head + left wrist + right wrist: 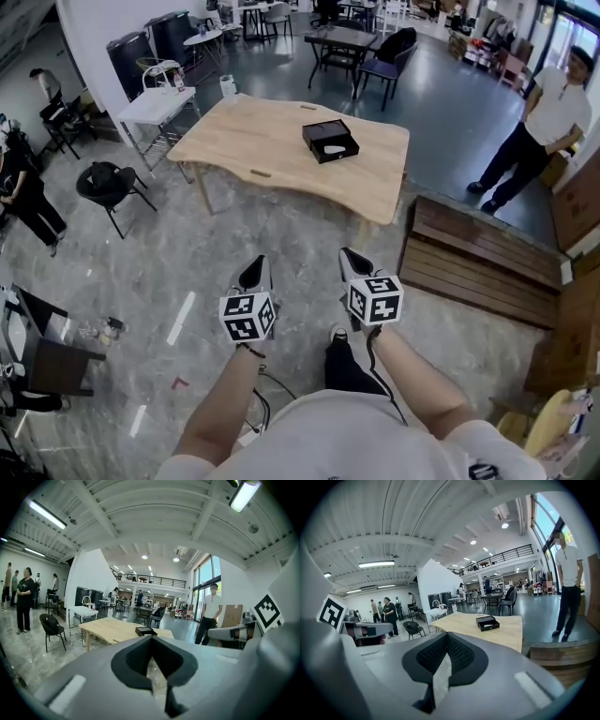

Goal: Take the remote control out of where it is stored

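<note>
The person wears a white short-sleeved T-shirt (366,427), dark trousers (345,373) and a dark shoe with a pale toe (337,335). The grey-bodied left claw (255,269) tapers to a black tip and carries a white cube with black square markers (248,316). The matching grey right claw (349,255) carries a like second marker cube (375,300). A thin black cable (264,394) trails from the left one. Seen close, the right claw's rounded black pads (433,656) are finely dimpled.

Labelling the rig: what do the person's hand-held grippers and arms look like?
The left hand-held gripper and right hand-held gripper each have a grey body, black pads and a white cube with black square markers. Forearms are bare; the shirt is white.
</note>
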Motion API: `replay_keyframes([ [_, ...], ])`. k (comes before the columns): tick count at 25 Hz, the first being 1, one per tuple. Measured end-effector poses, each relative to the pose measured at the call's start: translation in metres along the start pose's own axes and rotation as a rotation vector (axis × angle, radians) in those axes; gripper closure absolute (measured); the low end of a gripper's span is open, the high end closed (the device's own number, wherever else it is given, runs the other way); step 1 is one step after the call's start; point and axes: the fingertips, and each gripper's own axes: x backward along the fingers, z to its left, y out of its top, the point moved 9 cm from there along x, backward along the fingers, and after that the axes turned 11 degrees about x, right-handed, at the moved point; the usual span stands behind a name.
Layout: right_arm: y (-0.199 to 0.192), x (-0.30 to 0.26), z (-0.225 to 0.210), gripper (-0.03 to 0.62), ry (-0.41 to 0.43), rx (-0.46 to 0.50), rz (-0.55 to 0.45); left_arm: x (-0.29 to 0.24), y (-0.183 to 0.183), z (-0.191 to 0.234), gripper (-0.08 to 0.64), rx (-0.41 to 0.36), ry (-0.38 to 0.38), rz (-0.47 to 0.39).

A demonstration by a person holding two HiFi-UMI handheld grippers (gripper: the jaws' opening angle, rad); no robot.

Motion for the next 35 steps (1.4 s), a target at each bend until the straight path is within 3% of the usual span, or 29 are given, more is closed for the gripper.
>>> replay_keyframes([
  [16, 0.058, -0.183, -0.161, 0.566, 0.079, 0.025, 0.011, -0.227, 0.061, -0.01, 0.559, -0.006, 0.08, 0.012],
  [22, 0.077, -0.232, -0.21, 0.566, 0.114, 0.029, -0.004, -0.284, 0.082, -0.018, 0.559, -0.008, 0.105, -0.017],
  [28, 0.082, -0.272, -0.232, 0.566, 0.135, 0.006, 0.005, -0.321, 0.094, -0.014, 0.559, -0.02, 0.122, -0.005],
  [35, 0.089, -0.329, -0.242, 0.566, 0.107, 0.005, 0.034, -0.383, 0.108, 0.018, 0.559, -0.013, 0.07, 0.021],
])
